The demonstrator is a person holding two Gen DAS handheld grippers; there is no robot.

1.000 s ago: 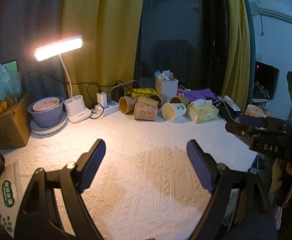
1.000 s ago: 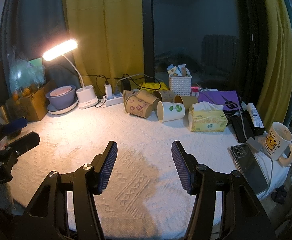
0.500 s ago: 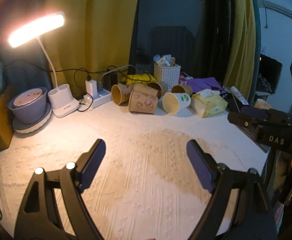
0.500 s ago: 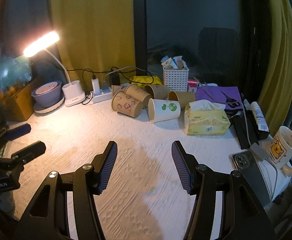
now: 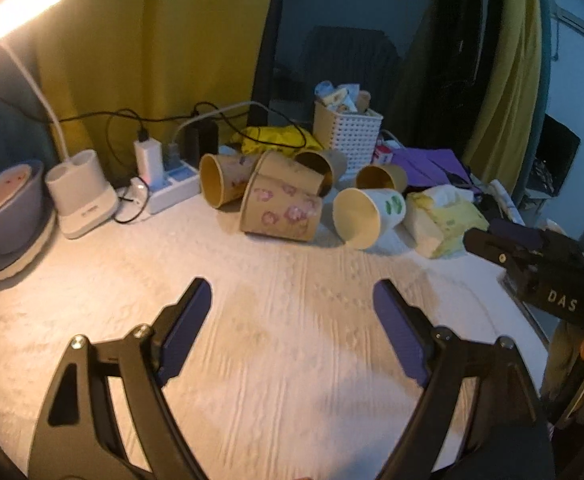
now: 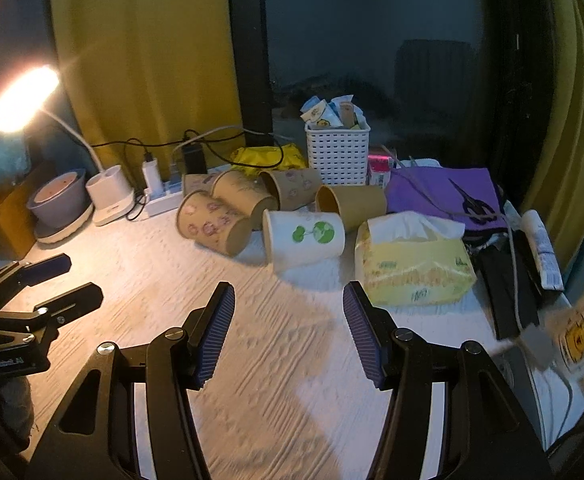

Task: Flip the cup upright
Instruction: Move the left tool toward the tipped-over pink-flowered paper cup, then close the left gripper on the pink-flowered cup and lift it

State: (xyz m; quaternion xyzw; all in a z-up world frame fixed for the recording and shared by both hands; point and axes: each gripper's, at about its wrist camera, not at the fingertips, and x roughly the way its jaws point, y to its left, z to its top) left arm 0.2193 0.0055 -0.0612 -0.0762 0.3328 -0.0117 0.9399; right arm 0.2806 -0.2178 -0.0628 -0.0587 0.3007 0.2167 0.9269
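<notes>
Several paper cups lie on their sides at the back of the white textured table. A white cup with a green print (image 6: 306, 238) (image 5: 368, 216) lies nearest, beside a brown cup with pink flowers (image 6: 212, 228) (image 5: 280, 210). More brown cups lie behind them. My left gripper (image 5: 292, 312) is open and empty over the table, short of the cups; it also shows in the right wrist view (image 6: 48, 284). My right gripper (image 6: 288, 316) is open and empty, short of the white cup; it also shows in the left wrist view (image 5: 504, 244).
A yellow tissue pack (image 6: 412, 260) lies right of the cups. A white basket (image 6: 338, 150), power strip (image 6: 160, 196), lamp base (image 6: 110, 194) and purple bowl (image 6: 58, 200) line the back. A mug (image 6: 580, 332) and purple cloth (image 6: 444, 192) are at right.
Both grippers have moved forward toward the cups, which now look larger and nearer. Both stay open and empty.
</notes>
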